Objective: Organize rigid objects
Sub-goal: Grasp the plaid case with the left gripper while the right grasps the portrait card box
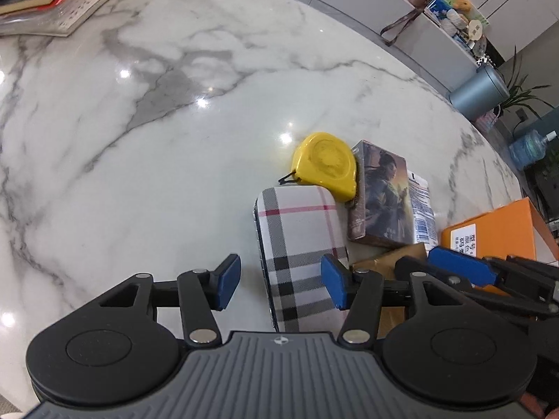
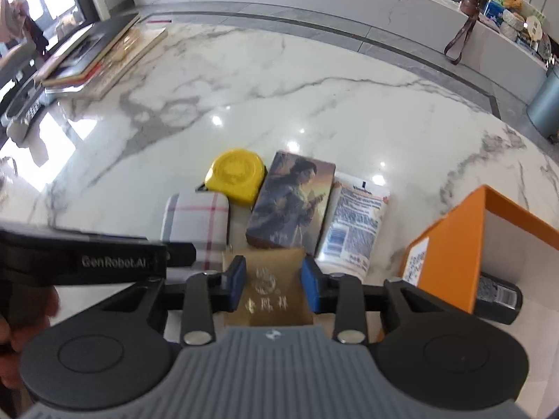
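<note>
On the bench (image 1: 174, 104), my left tool (image 1: 281, 281) hangs open over the plaid case (image 1: 297, 230); my right tool (image 2: 273, 284) straddles the gold box (image 2: 270, 279), grip unclear, to tidy both.

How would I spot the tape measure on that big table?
On the white marble table, find the small cluster of items left of the orange box. The tape measure sits at its far left corner, behind the plaid case: the only yellow, rounded thing there.

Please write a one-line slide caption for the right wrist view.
Right gripper straddles a gold box beside an orange box on the marble table.
</note>
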The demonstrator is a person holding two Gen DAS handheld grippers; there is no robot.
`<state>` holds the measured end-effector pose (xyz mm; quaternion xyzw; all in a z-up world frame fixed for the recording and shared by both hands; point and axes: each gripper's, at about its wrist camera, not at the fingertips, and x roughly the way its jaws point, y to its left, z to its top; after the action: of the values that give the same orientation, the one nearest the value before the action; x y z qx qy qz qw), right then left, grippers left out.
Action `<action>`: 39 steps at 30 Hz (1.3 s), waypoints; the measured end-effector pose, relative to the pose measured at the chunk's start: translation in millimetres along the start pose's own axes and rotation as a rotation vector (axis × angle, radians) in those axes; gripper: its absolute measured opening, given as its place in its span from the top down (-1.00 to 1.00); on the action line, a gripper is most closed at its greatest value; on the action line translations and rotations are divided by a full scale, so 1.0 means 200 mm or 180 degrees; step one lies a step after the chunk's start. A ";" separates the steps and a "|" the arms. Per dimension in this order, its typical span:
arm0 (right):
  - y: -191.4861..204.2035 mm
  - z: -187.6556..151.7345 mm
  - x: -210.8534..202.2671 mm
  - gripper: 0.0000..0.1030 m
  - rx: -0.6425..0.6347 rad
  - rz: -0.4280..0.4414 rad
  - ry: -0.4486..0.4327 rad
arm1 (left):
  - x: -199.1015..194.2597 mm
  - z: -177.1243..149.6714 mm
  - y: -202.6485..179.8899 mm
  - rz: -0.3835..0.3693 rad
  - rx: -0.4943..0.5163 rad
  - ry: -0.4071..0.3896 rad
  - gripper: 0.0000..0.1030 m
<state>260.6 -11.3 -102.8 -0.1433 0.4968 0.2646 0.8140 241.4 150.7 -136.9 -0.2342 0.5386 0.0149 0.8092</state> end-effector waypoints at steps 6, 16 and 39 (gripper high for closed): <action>-0.04 0.10 0.06 0.29 0.0027 -0.0096 -0.0002 | 0.03 0.01 -0.05 -0.0030 0.0209 -0.0012 -0.07; -0.09 0.24 0.22 0.02 0.0305 -0.0064 0.0193 | 0.04 0.04 -0.06 -0.0010 0.0147 -0.0068 0.23; -0.11 0.26 0.29 -0.16 0.0599 0.0079 0.0373 | -0.06 0.05 -0.12 0.0289 0.0495 -0.0215 -0.41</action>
<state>332.2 13.5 -130.9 -0.0752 0.5679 0.2181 0.7901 251.7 136.6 -115.1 -0.1454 0.5205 0.0177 0.8412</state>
